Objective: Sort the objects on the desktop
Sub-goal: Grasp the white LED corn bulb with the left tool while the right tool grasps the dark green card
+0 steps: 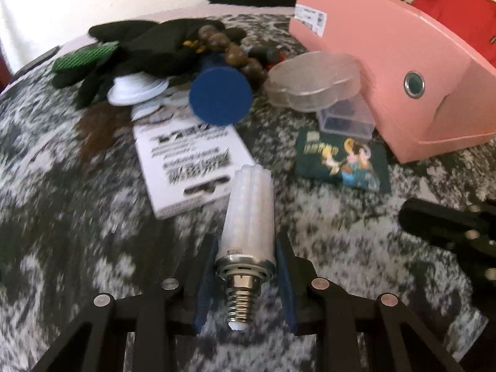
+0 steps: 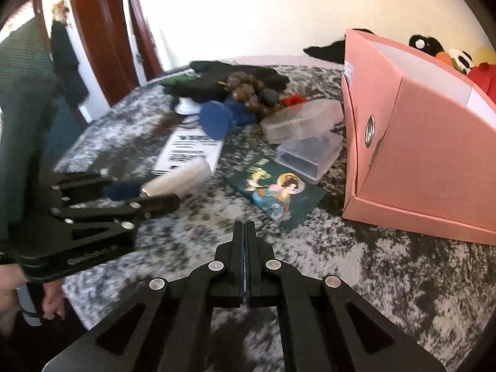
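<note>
Bulb (image 1: pixel 248 214) sits clamped between my left gripper's (image 1: pixel 246 248) blue pads, long axis running along the fingers, screw base toward my wrist, white tip pointing out over the mottled tabletop (image 1: pixel 77 232). My right gripper (image 2: pixel 245 229) is clenched, holding nothing.

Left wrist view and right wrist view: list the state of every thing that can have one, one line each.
left hand-held gripper: shut on LED bulb
LED bulb: held between the fingers, screw base toward the camera
right hand-held gripper: shut, holding nothing
pink file box: open at top
clear plastic case: lid on
</note>
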`<action>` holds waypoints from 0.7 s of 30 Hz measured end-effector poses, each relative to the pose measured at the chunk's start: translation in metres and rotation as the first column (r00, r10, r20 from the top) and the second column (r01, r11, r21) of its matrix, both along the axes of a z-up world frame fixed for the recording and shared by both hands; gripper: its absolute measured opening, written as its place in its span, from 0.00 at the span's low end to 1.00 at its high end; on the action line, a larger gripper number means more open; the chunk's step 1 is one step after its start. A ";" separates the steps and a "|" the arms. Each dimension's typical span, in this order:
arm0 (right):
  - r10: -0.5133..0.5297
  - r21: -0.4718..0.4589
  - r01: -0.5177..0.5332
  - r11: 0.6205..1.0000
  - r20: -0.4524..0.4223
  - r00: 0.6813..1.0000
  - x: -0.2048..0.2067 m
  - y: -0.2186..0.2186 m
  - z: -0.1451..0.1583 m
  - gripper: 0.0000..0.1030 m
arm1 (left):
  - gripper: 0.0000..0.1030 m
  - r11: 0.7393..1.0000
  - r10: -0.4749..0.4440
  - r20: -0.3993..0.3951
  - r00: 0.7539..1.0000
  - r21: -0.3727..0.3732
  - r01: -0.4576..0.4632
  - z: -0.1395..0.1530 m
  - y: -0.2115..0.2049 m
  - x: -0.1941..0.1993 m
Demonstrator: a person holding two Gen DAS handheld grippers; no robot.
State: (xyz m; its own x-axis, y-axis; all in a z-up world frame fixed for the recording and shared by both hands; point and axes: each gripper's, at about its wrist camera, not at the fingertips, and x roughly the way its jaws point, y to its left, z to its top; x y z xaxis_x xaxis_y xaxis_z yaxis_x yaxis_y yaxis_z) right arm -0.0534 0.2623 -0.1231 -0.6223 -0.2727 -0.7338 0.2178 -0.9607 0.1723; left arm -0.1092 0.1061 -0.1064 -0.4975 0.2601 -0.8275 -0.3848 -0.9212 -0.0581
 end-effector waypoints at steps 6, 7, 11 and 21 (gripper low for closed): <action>0.010 0.188 -0.003 0.982 -0.032 0.999 -0.021 -0.012 -0.003 0.88 | 0.30 1.000 0.004 0.037 0.999 -0.023 -0.003 -0.016 0.007 -0.008; 0.000 0.212 0.011 0.977 -0.051 0.999 -0.027 -0.010 -0.005 0.98 | 0.30 1.000 0.001 0.038 0.999 -0.031 0.000 -0.018 0.009 -0.009; 0.041 0.300 -0.035 0.953 -0.013 0.999 -0.059 -0.014 -0.018 0.92 | 0.29 1.000 0.004 0.037 0.999 -0.024 -0.003 -0.021 0.009 -0.017; 0.091 0.174 -0.108 0.979 0.102 0.991 -0.074 -0.002 -0.036 0.06 | 0.28 0.999 0.046 -0.011 0.999 -0.002 -0.046 -0.020 0.007 -0.016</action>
